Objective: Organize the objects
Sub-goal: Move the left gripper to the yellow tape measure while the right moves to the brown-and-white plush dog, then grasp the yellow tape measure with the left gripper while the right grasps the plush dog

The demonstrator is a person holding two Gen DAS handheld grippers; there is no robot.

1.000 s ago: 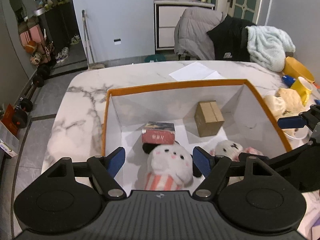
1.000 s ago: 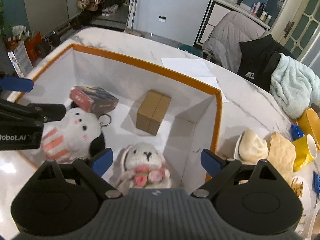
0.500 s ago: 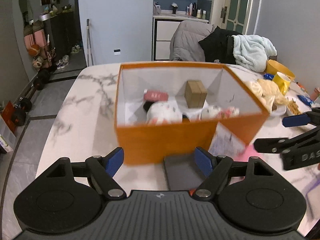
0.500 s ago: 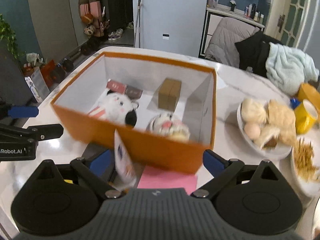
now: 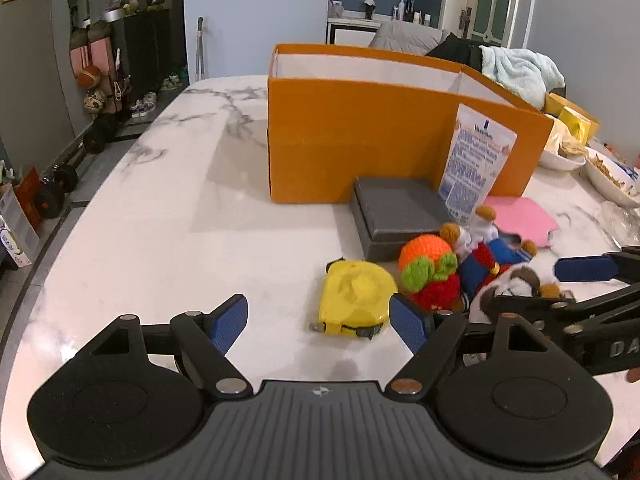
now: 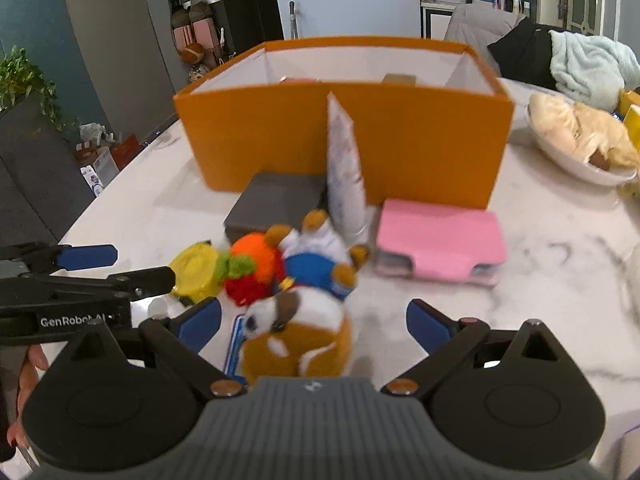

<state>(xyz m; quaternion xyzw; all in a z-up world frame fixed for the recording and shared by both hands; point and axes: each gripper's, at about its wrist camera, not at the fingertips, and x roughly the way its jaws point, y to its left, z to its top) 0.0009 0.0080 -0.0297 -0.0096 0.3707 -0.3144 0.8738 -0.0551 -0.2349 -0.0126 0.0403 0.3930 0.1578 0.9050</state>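
Observation:
An orange box [image 5: 360, 140] [image 6: 280, 136] stands on the marble table. In front of it lie a grey case [image 5: 396, 216] [image 6: 272, 208], a pink wallet [image 5: 520, 220] [image 6: 440, 240], an upright printed packet [image 5: 476, 164] [image 6: 344, 172], a yellow tape measure [image 5: 354, 298] [image 6: 196, 268], a knitted orange-red toy [image 5: 430, 276] [image 6: 252, 268], a blue-white doll [image 6: 316, 256] and a brown-white plush [image 6: 300, 332]. My left gripper [image 5: 318, 322] is open, just before the tape measure. My right gripper [image 6: 314, 320] is open, with the brown-white plush between its fingers.
Bowls of food [image 6: 584, 140] [image 5: 612, 176] and a yellow cup [image 5: 576, 120] stand at the right of the table. Clothes lie on a chair [image 6: 568, 56] behind. The table's left edge [image 5: 80, 216] drops to the floor with dumbbells.
Both grippers have pulled back and down from above the box to the loose objects in front of it. The box's inside is now mostly hidden.

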